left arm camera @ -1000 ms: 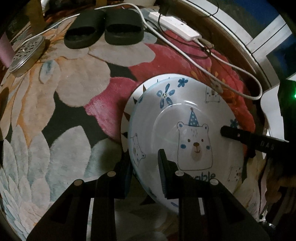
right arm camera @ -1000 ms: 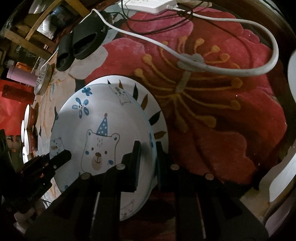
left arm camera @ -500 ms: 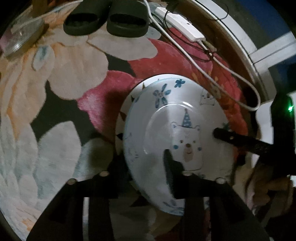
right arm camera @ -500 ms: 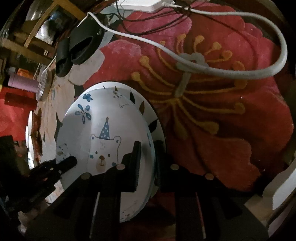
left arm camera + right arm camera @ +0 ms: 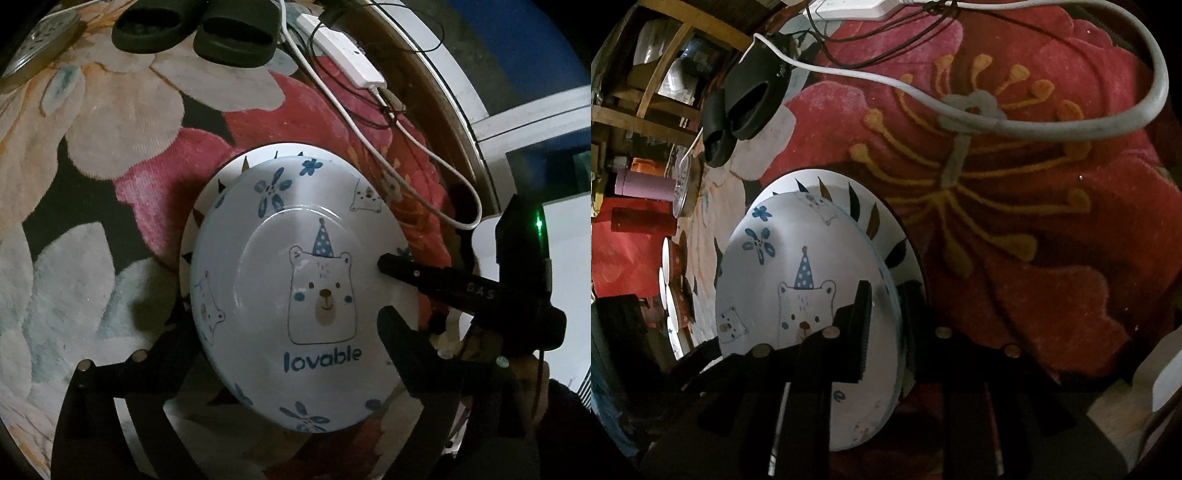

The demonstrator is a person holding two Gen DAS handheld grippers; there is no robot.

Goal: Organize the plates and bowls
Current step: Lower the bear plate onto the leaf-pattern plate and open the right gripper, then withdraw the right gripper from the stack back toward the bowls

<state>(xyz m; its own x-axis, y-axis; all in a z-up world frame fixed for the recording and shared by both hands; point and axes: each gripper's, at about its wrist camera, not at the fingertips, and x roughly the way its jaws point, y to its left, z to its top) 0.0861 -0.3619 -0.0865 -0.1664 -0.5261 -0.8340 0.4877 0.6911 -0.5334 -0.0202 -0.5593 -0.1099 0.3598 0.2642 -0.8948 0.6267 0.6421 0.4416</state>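
Observation:
A white plate with a blue-hatted bear and the word "lovable" (image 5: 295, 288) lies on top of a leaf-rimmed plate (image 5: 229, 173) on the flowered rug. My left gripper (image 5: 286, 332) has its jaws opening wide. One finger stands off the plate's left edge, the other over its right part, and neither pad presses on it. In the right wrist view the bear plate (image 5: 798, 258) sits tilted on the leaf-rimmed plate (image 5: 864, 206). My right gripper (image 5: 886, 295) is shut on its right rim, one finger on top and one beneath.
Two black slippers (image 5: 199, 26), a white power strip (image 5: 347, 59) and a looping white cable (image 5: 406, 155) lie beyond the plates. A round metal lid (image 5: 40, 40) is at far left. Red bowls (image 5: 674, 288), a pink cylinder (image 5: 642, 184) and wooden shelving (image 5: 665, 74) stand at the left.
My left gripper, earlier shut on the bear plate's near rim, has let go and spread wide. The right gripper has kept its hold on the rim.

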